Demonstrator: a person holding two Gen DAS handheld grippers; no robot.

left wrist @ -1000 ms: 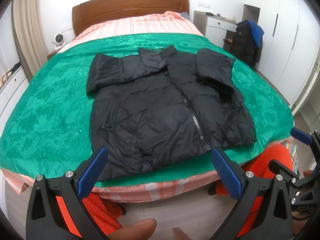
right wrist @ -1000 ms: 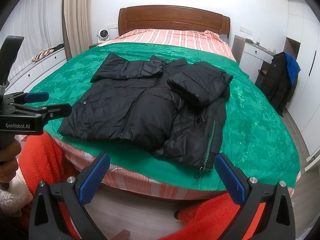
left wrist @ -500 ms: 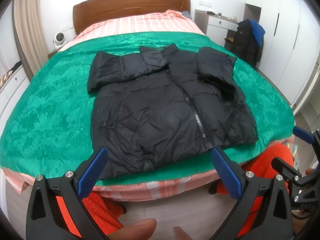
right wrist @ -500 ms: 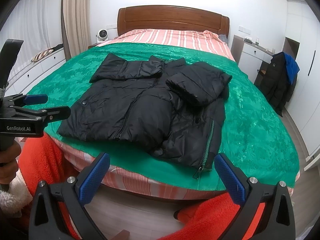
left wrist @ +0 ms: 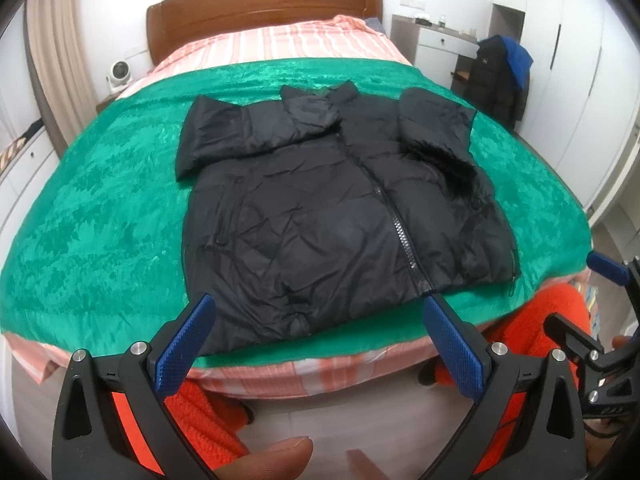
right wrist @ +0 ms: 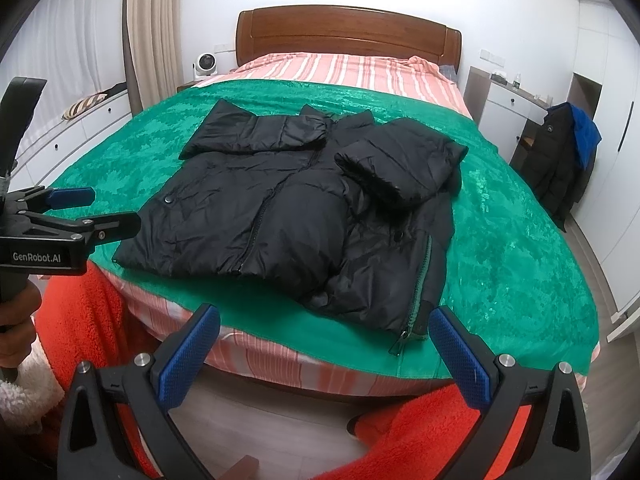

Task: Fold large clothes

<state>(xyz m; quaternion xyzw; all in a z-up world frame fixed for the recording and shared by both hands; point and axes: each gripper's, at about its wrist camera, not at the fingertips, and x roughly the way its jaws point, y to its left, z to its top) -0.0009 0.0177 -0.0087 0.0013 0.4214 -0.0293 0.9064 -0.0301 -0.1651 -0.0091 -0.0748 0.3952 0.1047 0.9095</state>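
Note:
A black puffer jacket [left wrist: 328, 208] lies zipped and front up on the green blanket [left wrist: 100, 216], both sleeves folded in across its chest. In the right wrist view the same jacket [right wrist: 288, 216] has its hem near the bed's foot edge. My left gripper [left wrist: 320, 344] hangs open just short of the hem, holding nothing. My right gripper [right wrist: 324, 352] is open too, below the hem corner with the zipper pull [right wrist: 400, 344]. Each gripper also shows in the other's view: the right gripper [left wrist: 612, 280] at the far right, the left gripper [right wrist: 80, 212] at the far left.
The bed has a wooden headboard [right wrist: 348, 32] and striped pink sheet [right wrist: 340, 68]. A dark coat [right wrist: 564, 160] hangs at the right by white cabinets [left wrist: 580, 80]. Low white drawers [right wrist: 72, 128] run along the left. The person's orange fleece legs [right wrist: 440, 432] stand at the bed's foot.
Both grippers have drifted slightly closer to the jacket's hem; the jacket itself has not moved and both stay open.

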